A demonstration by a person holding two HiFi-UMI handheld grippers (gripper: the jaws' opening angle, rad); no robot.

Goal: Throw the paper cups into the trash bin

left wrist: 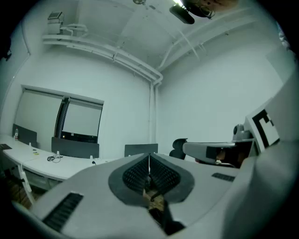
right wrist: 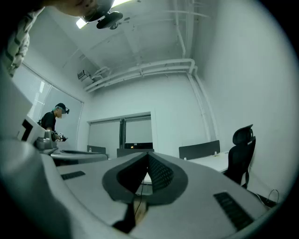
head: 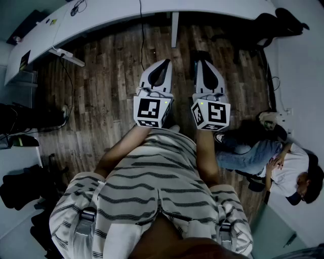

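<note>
Paper cups: none shows in any view, nor does the trash bin; only wooden floor (head: 111, 76) and a desk (head: 101, 15) are visible. The left gripper (left wrist: 149, 158) and right gripper (right wrist: 148, 158) both have their jaws closed together on nothing. Assessment: such cups are probably light, thin-walled and easily crushed; pinch gently at the rim.

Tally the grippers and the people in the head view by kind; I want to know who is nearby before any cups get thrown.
Grippers: 2 (left gripper, right gripper)
People: 2 (wearer, seated person)
Total: 4
</note>
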